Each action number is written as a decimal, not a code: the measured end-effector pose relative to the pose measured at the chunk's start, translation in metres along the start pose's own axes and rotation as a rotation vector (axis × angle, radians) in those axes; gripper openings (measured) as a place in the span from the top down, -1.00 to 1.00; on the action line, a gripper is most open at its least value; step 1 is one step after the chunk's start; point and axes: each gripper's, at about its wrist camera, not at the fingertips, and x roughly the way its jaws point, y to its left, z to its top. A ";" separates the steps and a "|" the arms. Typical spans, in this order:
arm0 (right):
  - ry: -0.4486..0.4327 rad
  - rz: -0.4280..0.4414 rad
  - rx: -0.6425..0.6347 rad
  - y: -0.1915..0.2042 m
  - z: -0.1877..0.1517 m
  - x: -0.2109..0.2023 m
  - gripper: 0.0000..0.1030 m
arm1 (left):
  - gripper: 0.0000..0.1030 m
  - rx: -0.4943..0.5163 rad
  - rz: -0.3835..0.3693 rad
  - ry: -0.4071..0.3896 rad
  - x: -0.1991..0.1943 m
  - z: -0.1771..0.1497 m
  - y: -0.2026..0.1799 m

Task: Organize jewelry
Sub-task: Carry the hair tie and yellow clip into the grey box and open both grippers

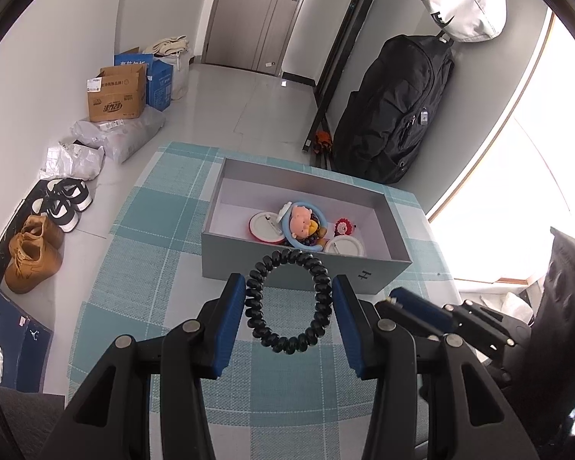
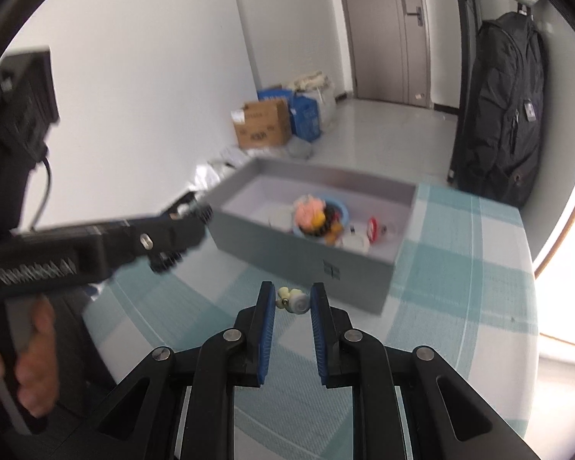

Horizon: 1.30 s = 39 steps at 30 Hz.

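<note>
My left gripper [image 1: 288,287] is shut on a black spiral hair tie [image 1: 288,301] and holds it up just in front of the grey box [image 1: 303,268]. The box holds a pink doll on a blue ring [image 1: 303,224], round white badges [image 1: 265,228] and a small red piece [image 1: 342,226]. My right gripper [image 2: 292,295] is shut on a small pale bead ornament [image 2: 293,301], above the checked cloth near the box's front wall [image 2: 306,257]. The left gripper shows blurred at the left in the right wrist view [image 2: 172,230]. The right gripper's tip shows in the left wrist view [image 1: 398,301].
A teal checked cloth [image 1: 153,230] covers the table. On the floor to the left are shoes [image 1: 34,253], plastic bags [image 1: 107,138] and cardboard boxes [image 1: 115,96]. A black backpack [image 1: 398,103] stands at the right wall, behind the table.
</note>
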 end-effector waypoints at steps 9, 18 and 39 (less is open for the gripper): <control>-0.050 0.035 0.041 -0.013 0.029 -0.001 0.66 | 0.20 0.001 -0.017 0.001 0.005 0.017 -0.005; -0.078 0.052 0.075 -0.029 0.049 0.006 0.66 | 0.20 0.029 -0.015 0.025 0.023 0.038 -0.015; -0.002 0.059 0.169 -0.066 0.067 0.044 0.66 | 0.20 -0.005 -0.039 0.108 0.068 0.059 -0.007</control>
